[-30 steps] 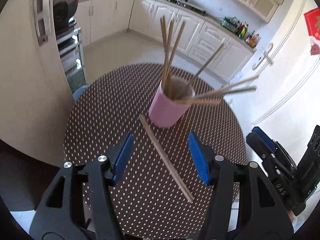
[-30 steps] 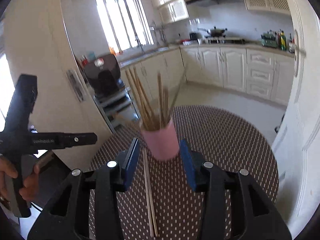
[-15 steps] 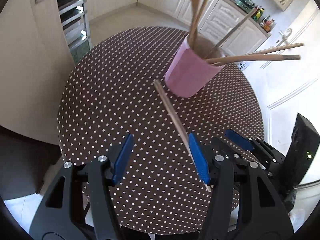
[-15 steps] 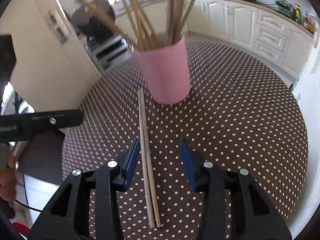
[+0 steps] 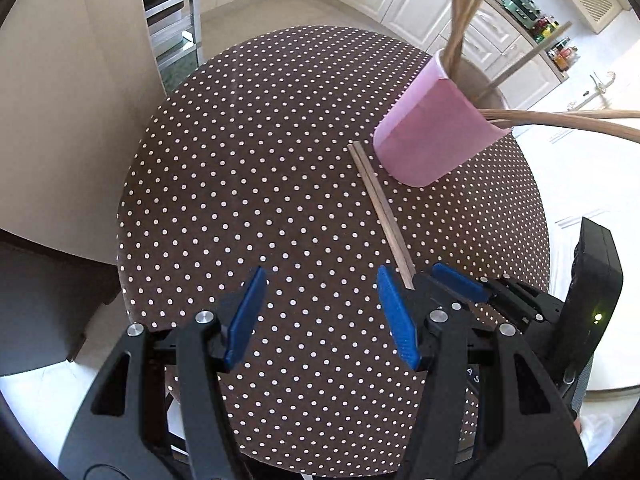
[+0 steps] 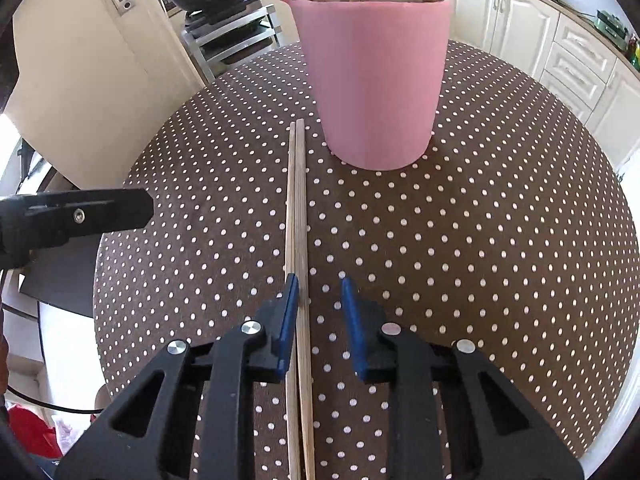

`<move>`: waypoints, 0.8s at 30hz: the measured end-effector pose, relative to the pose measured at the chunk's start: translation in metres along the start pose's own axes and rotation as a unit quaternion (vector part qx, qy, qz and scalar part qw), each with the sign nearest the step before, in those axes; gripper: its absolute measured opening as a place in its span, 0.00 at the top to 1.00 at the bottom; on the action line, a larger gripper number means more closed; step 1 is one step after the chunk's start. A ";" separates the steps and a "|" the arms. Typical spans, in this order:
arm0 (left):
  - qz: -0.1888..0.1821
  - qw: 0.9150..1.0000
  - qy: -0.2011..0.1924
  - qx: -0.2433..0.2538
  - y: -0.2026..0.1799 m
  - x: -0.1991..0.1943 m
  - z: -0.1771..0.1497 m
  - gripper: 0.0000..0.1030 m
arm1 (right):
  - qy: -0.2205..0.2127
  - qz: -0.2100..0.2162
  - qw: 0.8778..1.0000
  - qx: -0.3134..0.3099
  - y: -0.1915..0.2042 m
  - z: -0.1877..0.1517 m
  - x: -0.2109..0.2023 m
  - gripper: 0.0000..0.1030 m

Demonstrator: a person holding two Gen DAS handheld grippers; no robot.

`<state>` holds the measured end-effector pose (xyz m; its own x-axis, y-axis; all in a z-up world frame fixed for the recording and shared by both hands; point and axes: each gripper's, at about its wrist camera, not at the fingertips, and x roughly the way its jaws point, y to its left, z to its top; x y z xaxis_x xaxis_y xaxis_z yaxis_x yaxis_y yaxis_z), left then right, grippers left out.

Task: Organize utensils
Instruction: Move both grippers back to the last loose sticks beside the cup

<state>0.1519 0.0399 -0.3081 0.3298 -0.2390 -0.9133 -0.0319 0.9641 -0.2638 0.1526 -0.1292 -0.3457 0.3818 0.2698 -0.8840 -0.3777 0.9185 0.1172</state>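
White kitchen cabinets and a metal rack surrounded the round polka-dot table. A pink cup of chopsticks stood on it, with a loose chopstick pair lying just beside its base. The right gripper, jaws narrow and just closing, straddled part of the pair without pinching it. The left gripper hovered half-open over bare cloth, empty, near the pair's other end.
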 end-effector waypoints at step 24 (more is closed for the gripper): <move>-0.010 0.999 0.036 0.009 -0.029 0.035 0.008 0.42 | 0.068 -0.019 0.996 -0.062 0.013 0.005 0.020 0.82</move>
<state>0.1715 0.0048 -0.3297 0.2609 -0.2662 -0.9279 -0.0084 0.9606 -0.2779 0.1598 -0.1102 -0.3596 0.2836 0.1853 -0.9409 -0.4697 0.8822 0.0321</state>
